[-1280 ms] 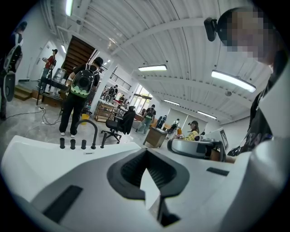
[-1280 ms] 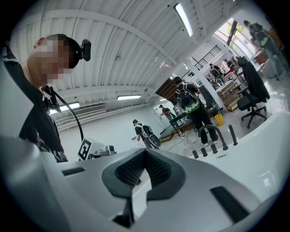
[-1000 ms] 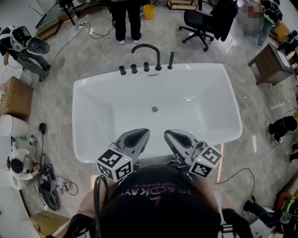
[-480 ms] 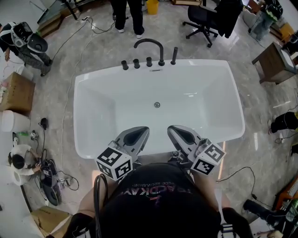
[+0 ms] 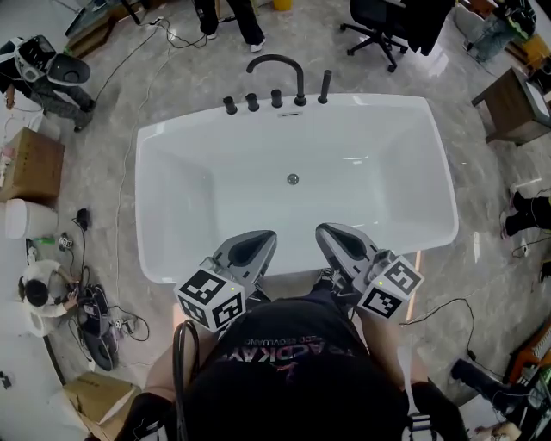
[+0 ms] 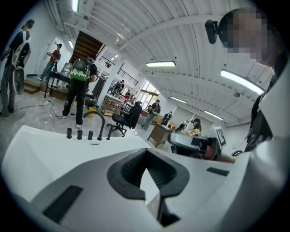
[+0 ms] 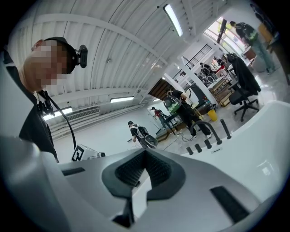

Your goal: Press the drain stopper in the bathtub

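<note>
The white bathtub (image 5: 172, 164) fills the middle of the head view. Its small round metal drain stopper (image 5: 293, 179) sits in the tub floor, toward the far side. My left gripper (image 5: 258, 239) and right gripper (image 5: 330, 232) hang side by side over the tub's near rim, well short of the stopper. Both are shut with nothing between the jaws. The left gripper view shows the left gripper (image 6: 146, 154) pointing across the tub toward the faucet (image 6: 94, 121). The right gripper (image 7: 145, 155) also points that way; the stopper is hidden in both gripper views.
A black arched faucet (image 5: 277, 71) with knobs and a hand-shower stem lines the tub's far rim. A person's legs (image 5: 225, 17) and an office chair (image 5: 387, 21) stand beyond it. Cardboard boxes (image 5: 30, 168) and cables lie on the floor at left, a wooden table (image 5: 512, 103) at right.
The head view has shifted, so the tub and stopper sit a little higher in the frame. Both grippers stay shut, side by side over the near rim.
</note>
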Demonstrator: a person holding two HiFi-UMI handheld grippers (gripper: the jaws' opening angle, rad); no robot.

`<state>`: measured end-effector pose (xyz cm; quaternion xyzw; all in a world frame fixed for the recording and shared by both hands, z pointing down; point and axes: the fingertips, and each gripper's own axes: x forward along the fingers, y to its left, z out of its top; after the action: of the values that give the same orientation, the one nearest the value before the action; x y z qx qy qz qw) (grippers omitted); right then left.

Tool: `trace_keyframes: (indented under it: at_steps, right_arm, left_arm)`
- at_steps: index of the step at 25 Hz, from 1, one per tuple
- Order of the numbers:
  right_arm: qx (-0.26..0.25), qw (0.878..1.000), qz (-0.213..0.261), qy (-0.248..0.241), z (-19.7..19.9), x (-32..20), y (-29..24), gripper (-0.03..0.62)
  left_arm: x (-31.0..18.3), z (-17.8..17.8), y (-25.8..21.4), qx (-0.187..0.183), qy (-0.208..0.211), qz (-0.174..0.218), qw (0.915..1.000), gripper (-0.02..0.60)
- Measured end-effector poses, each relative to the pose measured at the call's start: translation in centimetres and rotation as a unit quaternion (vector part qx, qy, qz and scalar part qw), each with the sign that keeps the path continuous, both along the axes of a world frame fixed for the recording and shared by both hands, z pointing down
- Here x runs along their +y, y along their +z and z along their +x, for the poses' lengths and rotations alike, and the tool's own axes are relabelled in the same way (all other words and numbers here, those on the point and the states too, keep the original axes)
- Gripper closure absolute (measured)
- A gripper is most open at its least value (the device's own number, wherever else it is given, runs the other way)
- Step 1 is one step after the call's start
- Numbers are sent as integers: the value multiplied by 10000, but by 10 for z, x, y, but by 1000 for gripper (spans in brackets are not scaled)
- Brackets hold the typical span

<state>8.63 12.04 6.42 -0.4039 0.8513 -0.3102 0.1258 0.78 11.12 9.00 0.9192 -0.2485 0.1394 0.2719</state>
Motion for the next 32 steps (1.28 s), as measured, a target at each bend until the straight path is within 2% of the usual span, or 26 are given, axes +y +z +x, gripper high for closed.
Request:
trace_keyframes:
  at_steps: [16, 32]
  right_arm:
    - [41, 9996, -268, 22, 12, 5, 15, 583]
    - [285, 9956, -821, -360, 6, -5, 57, 583]
  left_arm:
    - [18, 6, 27, -89, -4, -438, 9990, 574]
    - [21, -12, 72, -141, -492, -930, 9943, 574]
